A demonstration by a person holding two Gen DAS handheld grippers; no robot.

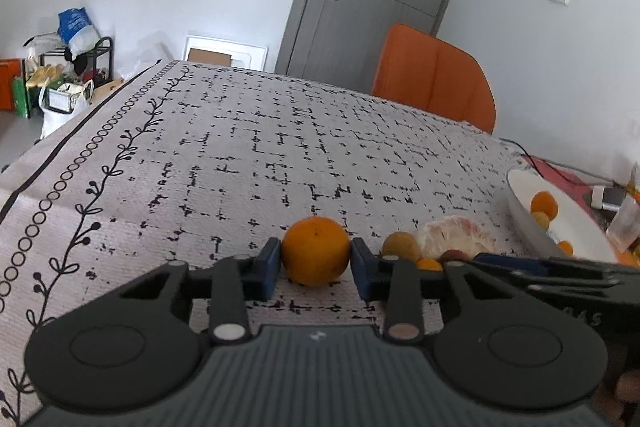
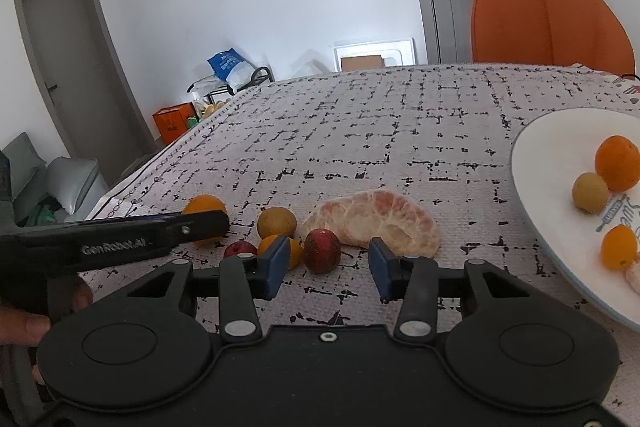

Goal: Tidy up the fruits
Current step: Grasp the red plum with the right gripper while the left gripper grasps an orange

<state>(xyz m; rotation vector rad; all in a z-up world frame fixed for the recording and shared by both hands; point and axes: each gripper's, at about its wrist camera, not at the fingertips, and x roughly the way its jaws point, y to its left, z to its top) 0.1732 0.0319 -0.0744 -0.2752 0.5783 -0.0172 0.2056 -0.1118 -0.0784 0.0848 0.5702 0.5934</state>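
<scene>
on the patterned tablecloth (image 1: 248,147) by an orange chair (image 1: 436,79), left gripper (image 1: 316,265) clamps an orange (image 1: 316,251); right gripper (image 2: 328,263) gapes.

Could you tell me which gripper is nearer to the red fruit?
Right. The right gripper is open with the red fruit just beyond its fingers, toward the left one. The left gripper is off to the fruit's left, shut on an orange.

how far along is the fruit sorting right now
Done: several fruits already lie in the white plate, including an orange. In hand: the left gripper brackets another orange on the tablecloth. The right gripper is open near a red fruit. Left: the pomelo segment and several small fruits.
</scene>
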